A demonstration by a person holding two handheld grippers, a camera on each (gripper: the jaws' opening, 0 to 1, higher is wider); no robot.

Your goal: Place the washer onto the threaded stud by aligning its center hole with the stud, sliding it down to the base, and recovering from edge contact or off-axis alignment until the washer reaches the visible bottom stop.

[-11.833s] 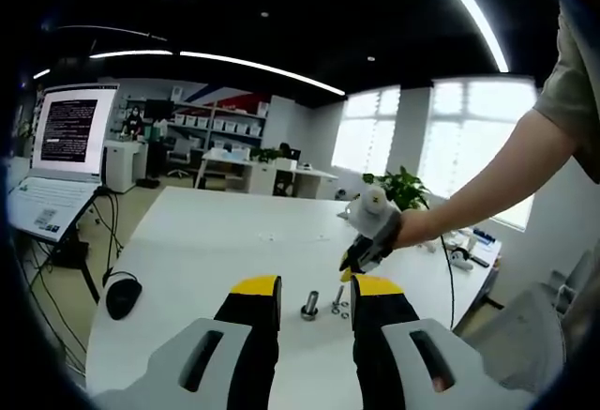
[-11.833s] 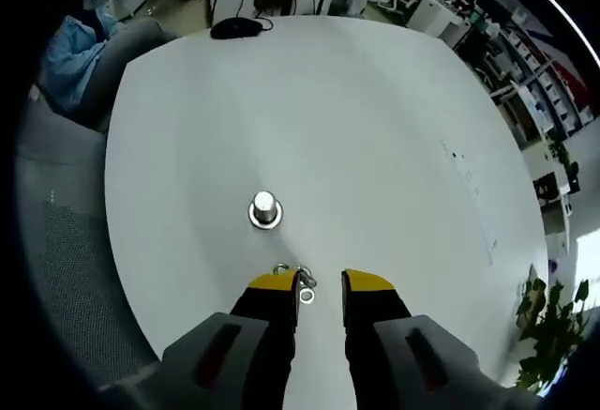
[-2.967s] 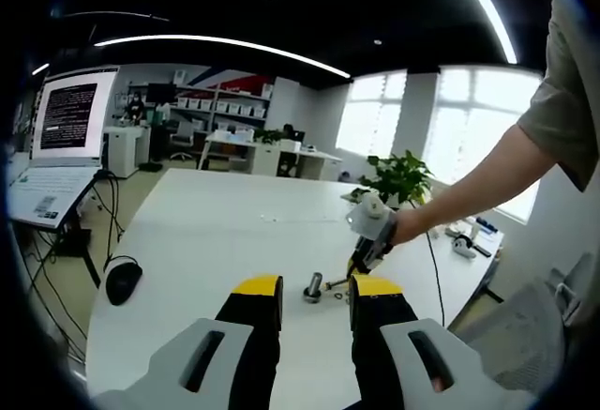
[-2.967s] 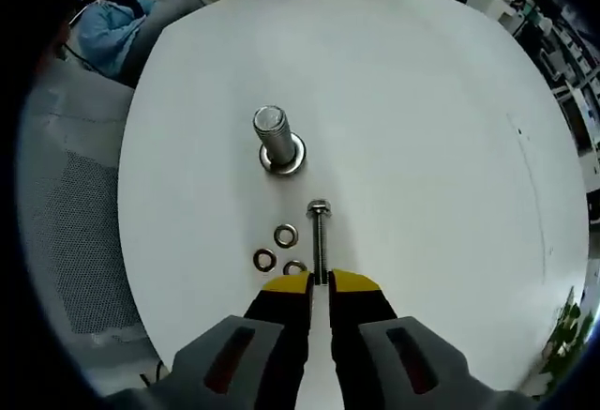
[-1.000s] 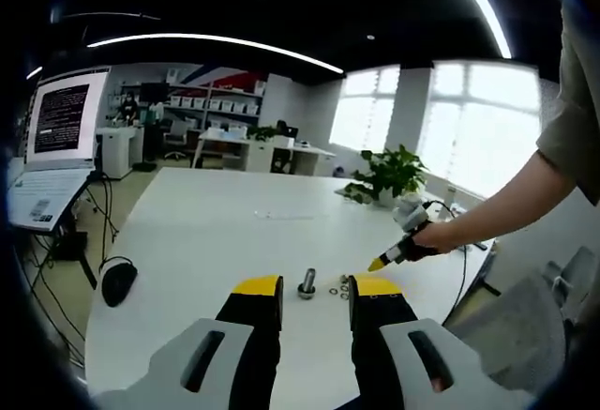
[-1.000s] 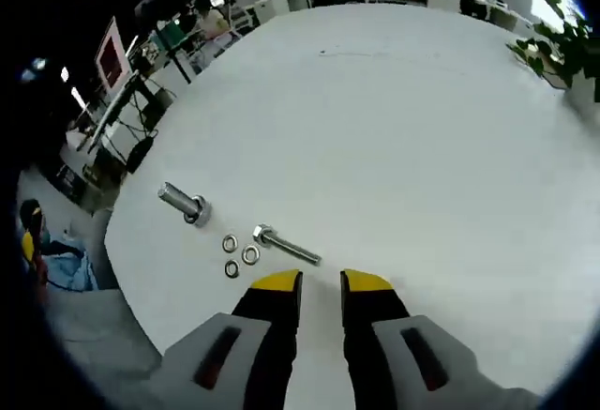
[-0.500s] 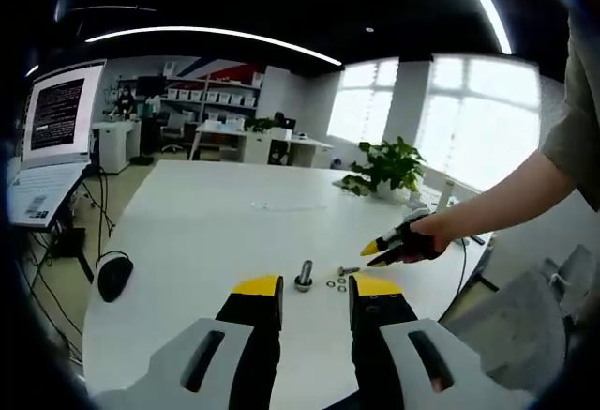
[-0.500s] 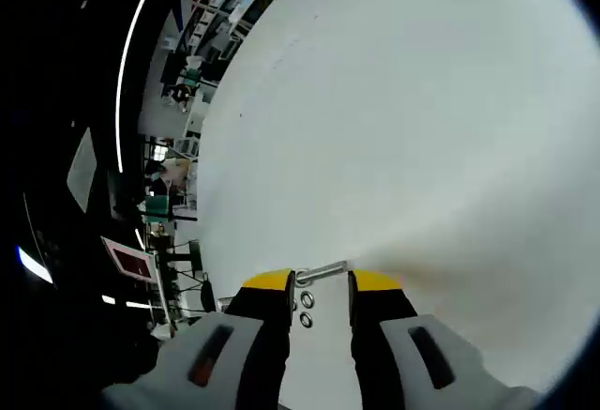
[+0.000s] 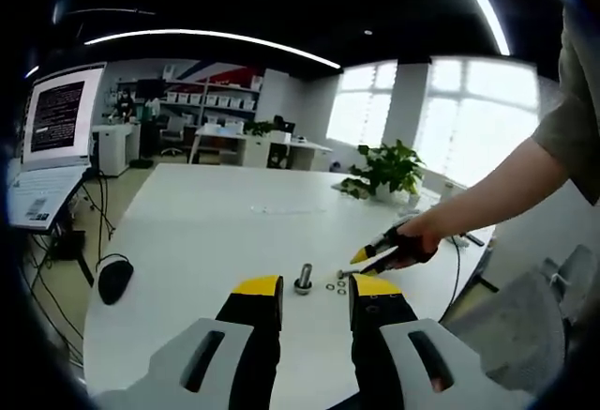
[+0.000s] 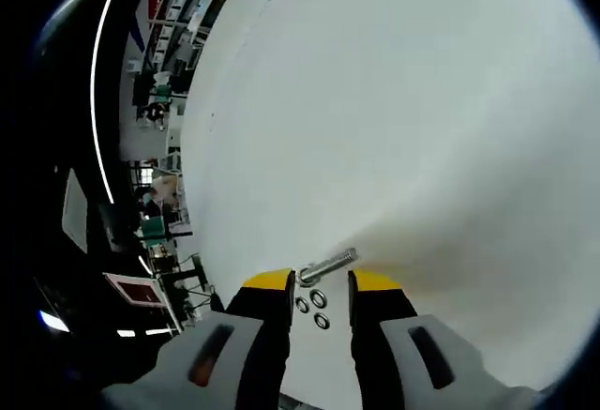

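Three small silver washers (image 10: pixel 313 304) lie on the white table (image 10: pixel 422 100) beside one bolt (image 10: pixel 326 266). One stud (image 9: pixel 304 277) stands up. Both the left gripper (image 9: pixel 313 290) and right gripper (image 10: pixel 317 283) are wide, holding nothing.

On the table (image 9: pixel 206 232), the upright stud (image 9: pixel 304 279) stands left of the washers (image 9: pixel 336 287). A loose bolt (image 10: pixel 327 265) lies just beyond the washers; a mouse (image 9: pixel 113 279) sits far left.

Left gripper view low, level across the table (image 9: pixel 187 241); right gripper view steeply rolled, close above the washers (image 10: pixel 314 305).
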